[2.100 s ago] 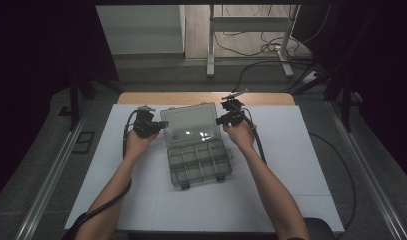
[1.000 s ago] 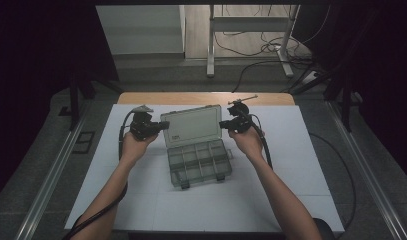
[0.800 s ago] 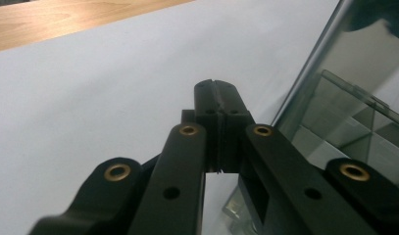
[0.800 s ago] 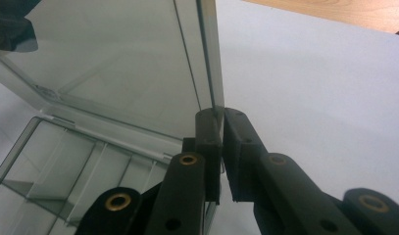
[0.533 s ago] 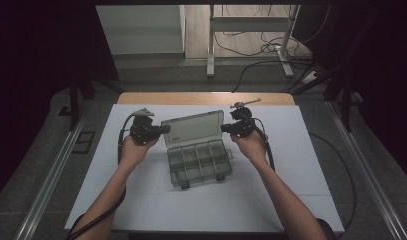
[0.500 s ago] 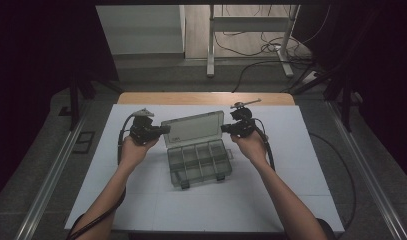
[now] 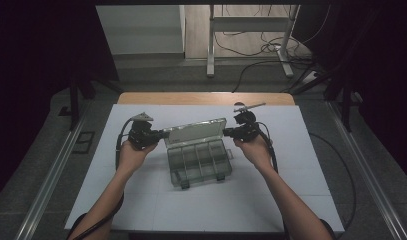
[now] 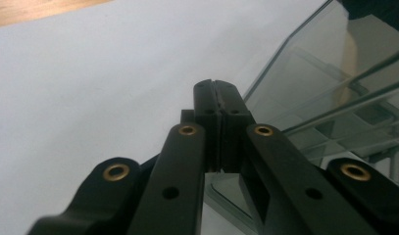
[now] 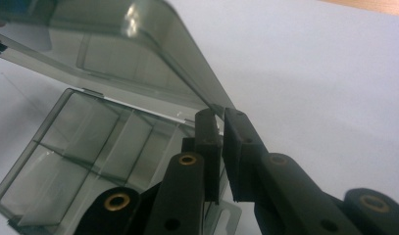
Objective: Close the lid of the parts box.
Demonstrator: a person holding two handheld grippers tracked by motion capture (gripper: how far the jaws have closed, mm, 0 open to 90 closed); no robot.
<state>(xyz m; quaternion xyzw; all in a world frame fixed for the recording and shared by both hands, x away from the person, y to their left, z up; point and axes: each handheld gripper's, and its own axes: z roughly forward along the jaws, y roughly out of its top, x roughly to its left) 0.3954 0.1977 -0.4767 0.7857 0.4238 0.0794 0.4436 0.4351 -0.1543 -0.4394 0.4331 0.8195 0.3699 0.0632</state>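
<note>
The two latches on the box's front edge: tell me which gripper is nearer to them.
Right, slightly. The right gripper pinches the lid's right corner; the left gripper is at its left edge, farther from the latches.

Left hand-held gripper point(image 7: 161, 134) clamped; right hand-held gripper point(image 7: 227, 131) clamped.
</note>
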